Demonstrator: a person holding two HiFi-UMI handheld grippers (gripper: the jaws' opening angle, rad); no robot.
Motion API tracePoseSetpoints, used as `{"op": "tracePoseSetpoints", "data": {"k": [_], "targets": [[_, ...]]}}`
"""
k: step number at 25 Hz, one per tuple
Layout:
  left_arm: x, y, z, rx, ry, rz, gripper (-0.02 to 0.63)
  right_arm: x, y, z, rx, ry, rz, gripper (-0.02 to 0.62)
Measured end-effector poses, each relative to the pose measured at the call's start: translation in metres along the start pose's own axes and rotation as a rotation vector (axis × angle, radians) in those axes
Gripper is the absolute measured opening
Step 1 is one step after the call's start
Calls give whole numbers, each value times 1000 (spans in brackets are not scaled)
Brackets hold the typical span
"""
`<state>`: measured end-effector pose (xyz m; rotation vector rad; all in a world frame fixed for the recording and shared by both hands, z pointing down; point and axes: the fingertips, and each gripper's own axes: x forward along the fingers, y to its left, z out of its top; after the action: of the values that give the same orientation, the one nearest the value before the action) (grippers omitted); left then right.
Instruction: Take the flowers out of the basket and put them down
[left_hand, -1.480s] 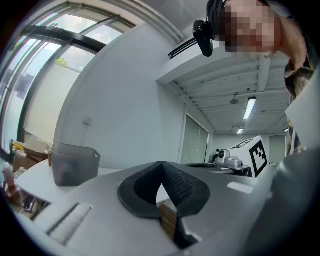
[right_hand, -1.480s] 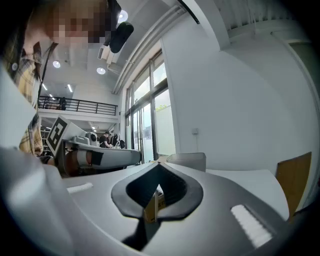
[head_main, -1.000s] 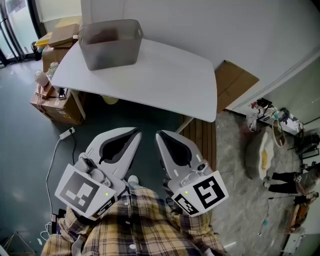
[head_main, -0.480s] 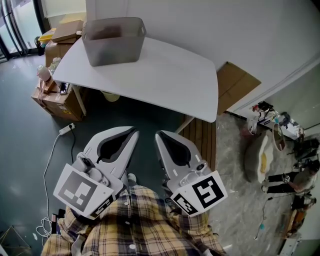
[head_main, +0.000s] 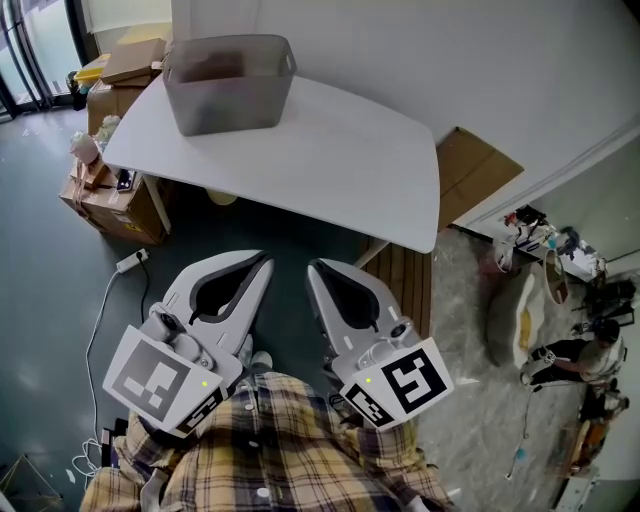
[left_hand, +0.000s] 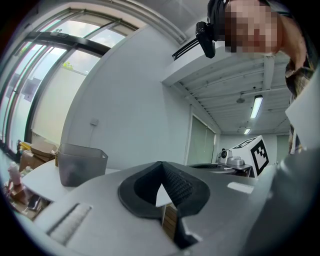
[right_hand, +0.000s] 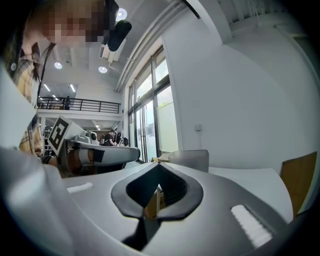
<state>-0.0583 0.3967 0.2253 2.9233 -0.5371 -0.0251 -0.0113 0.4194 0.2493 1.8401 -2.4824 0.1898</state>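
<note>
Looking down from the head view, the left gripper (head_main: 266, 260) and the right gripper (head_main: 312, 267) are seen side by side, held low and close to the person's yellow plaid shirt (head_main: 270, 450), above the dark green floor (head_main: 60, 240). They are pointed towards the white rectangular table (head_main: 330, 160) and stay well apart from it. In the left gripper view, the jaws of the left gripper (left_hand: 161, 163) are brought together at the tips, with nothing gripped between them. In the right gripper view, the right gripper (right_hand: 157, 166) is likewise closed and empty.

The grey plastic basket (head_main: 230, 108) is placed upright on the far left corner of the table. Inside it a dark brownish shape (head_main: 212, 68) is seen, possibly the flowers, but it cannot be made out clearly. Brown cardboard boxes (head_main: 110, 205) are stacked on the floor beside the left end of the table.
</note>
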Motion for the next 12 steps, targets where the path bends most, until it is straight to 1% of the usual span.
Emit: {"op": "tracePoseSetpoints", "data": {"k": [7,12], "targets": [[22,56,11,-2,-4,-8,12,55,-15,8,1,6,-10,5],[42,110,23,-3,-2,-6,12,108,-33,18,4,5,-18,5]]}}
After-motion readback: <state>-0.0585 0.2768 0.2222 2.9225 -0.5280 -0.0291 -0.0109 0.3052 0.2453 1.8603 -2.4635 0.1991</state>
